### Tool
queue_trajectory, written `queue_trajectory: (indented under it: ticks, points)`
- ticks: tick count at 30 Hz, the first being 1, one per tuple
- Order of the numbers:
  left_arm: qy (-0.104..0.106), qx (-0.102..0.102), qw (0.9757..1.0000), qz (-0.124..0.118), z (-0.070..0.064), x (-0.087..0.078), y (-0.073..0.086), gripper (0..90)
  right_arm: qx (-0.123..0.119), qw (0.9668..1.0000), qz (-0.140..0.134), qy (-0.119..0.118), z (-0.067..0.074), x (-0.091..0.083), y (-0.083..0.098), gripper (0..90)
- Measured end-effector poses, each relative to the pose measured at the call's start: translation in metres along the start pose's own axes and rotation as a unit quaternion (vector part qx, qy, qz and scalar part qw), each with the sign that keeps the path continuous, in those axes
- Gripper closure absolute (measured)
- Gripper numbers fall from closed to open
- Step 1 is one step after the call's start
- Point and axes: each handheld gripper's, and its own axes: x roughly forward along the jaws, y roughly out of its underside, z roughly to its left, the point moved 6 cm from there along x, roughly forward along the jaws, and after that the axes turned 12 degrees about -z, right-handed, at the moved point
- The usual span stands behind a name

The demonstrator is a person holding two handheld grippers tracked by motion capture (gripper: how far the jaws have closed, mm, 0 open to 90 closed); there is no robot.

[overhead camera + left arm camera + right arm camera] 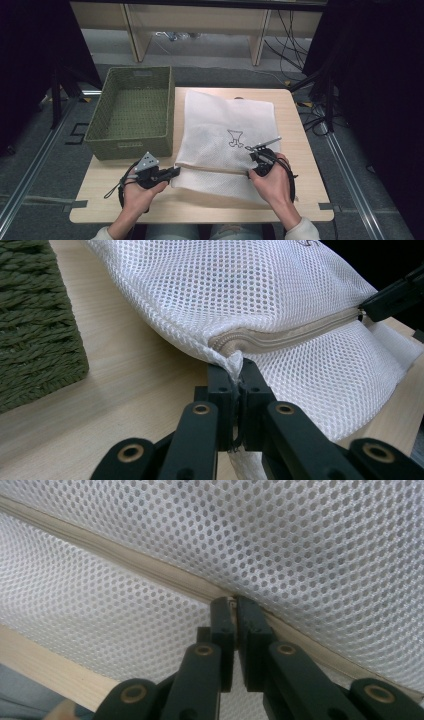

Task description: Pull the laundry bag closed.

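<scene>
Both grippers r black w/ brass rivets; left gripper [172, 172] has a grey triangle plate, black cables, pale sleeves.

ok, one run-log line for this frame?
left gripper: shut on mesh laundry bag corner at zipper end | right gripper: shut on zipper | woven basket: left of bag
</scene>
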Motion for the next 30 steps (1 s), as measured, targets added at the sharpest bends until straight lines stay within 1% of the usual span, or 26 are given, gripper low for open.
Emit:
queue_trajectory:
  ticks: [3, 4, 6, 7, 8, 11, 12, 13, 16, 17, 18, 20, 22, 30]
  points:
    - [0.000, 0.000, 1.0000, 0.000, 0.000, 0.000, 0.000, 85.8, -0.007, 1.0000, -0.001, 0.000, -0.001, 0.000, 0.000, 87.5]
    - [0.000, 0.000, 1.0000, 0.000, 0.000, 0.000, 0.000, 85.8, -0.002, 1.0000, -0.002, 0.002, 0.000, 0.000, 0.000, 87.5]
    - [0.000, 0.001, 1.0000, 0.000, 0.000, 0.000, 0.000, 85.8, -0.002, 1.0000, -0.002, -0.001, 0.000, 0.000, 0.000, 87.5]
    - [0.000, -0.001, 1.0000, 0.000, 0.000, 0.000, 0.000, 85.8, 0.001, 1.0000, 0.001, 0.002, 0.000, -0.001, 0.000, 87.5]
    - [0.000, -0.002, 1.0000, -0.001, 0.000, 0.000, 0.000, 85.8, -0.005, 1.0000, 0.001, 0.002, -0.003, 0.000, 0.000, 87.5]
    - [0.000, -0.002, 1.0000, -0.001, 0.000, 0.000, 0.000, 85.8, 0.000, 1.0000, 0.002, 0.002, -0.004, -0.001, 0.001, 87.5]
    - [0.000, -0.002, 1.0000, -0.001, 0.000, 0.000, 0.000, 85.8, -0.007, 1.0000, -0.002, 0.001, -0.006, 0.000, 0.001, 87.5]
    - [0.000, -0.002, 1.0000, -0.001, 0.000, 0.000, 0.000, 85.8, 0.009, 0.9999, 0.004, 0.006, -0.006, -0.002, 0.003, 87.5]
    - [0.000, -0.002, 1.0000, -0.001, 0.001, 0.000, 0.000, 85.8, 0.003, 1.0000, -0.001, 0.006, -0.014, -0.003, 0.004, 87.5]
    - [0.000, -0.002, 1.0000, -0.001, 0.001, 0.000, 0.000, 85.8, 0.005, 0.9999, -0.001, 0.009, -0.016, -0.003, 0.005, 87.5]
    - [-0.001, -0.001, 1.0000, 0.000, 0.001, 0.000, 0.000, 85.8, 0.001, 1.0000, -0.005, 0.006, -0.019, -0.003, 0.006, 87.5]
    - [-0.001, -0.001, 1.0000, 0.000, 0.001, 0.000, 0.000, 85.8, 0.013, 0.9998, 0.001, 0.012, -0.020, -0.005, 0.008, 87.5]
    - [-0.001, 0.000, 1.0000, 0.000, 0.001, 0.000, 0.000, 85.8, 0.012, 0.9999, -0.001, 0.009, -0.021, -0.005, 0.008, 87.5]
    - [-0.001, -0.003, 1.0000, -0.002, 0.001, 0.000, 0.000, 85.8, 0.015, 0.9998, -0.001, 0.009, -0.021, -0.005, 0.008, 87.5]
